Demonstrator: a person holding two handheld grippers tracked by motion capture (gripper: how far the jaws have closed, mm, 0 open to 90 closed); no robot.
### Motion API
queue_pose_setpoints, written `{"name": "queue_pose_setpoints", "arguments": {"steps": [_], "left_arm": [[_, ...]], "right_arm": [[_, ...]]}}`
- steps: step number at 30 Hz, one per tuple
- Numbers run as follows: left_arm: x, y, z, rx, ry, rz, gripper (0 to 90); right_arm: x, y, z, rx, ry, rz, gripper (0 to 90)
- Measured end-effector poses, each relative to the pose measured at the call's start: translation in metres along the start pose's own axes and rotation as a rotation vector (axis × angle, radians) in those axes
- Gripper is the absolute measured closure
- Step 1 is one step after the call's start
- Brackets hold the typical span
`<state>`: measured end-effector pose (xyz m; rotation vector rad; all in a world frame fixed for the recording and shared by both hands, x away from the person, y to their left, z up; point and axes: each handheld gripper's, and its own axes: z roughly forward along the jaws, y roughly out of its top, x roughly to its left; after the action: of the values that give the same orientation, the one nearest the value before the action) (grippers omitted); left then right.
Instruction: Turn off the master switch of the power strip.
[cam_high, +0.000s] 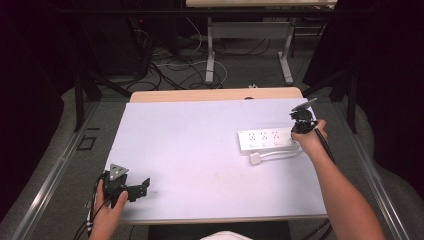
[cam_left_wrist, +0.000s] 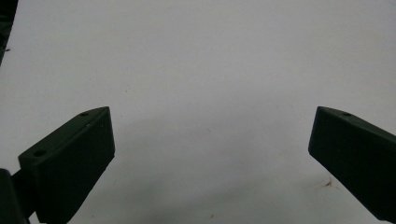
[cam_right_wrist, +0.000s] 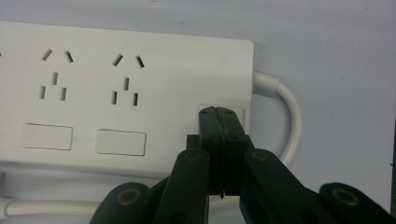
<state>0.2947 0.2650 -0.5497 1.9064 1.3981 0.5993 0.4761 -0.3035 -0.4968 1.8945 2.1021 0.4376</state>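
One white plastic power strip (cam_high: 265, 140) lies on the pale lavender table mat (cam_high: 200, 150), toward the mat's right edge; three socket groups are visible on it in the high view, two with rectangular switches below them in the right gripper view. One white cable (cam_right_wrist: 285, 116) loops from the strip's end, and one white plug (cam_high: 255, 159) rests just in front of the strip. Two black hand-held grippers: the right gripper (cam_right_wrist: 218, 116) is clenched, jaws pressed together with tips on the small square switch (cam_right_wrist: 203, 109) at the strip's end. The left gripper (cam_left_wrist: 210, 154), well apart from the strip at the mat's near left corner, is released, jaws spread over bare mat.
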Motion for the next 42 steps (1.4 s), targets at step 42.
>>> {"name": "queue_pose_setpoints", "arguments": {"steps": [42], "left_arm": [[-0.001, 0.0, 0.002, 0.009, 0.001, 0.008, 0.5]], "right_arm": [[-0.007, -0.01, 0.005, -0.091, 0.02, 0.016, 90.0]]}}
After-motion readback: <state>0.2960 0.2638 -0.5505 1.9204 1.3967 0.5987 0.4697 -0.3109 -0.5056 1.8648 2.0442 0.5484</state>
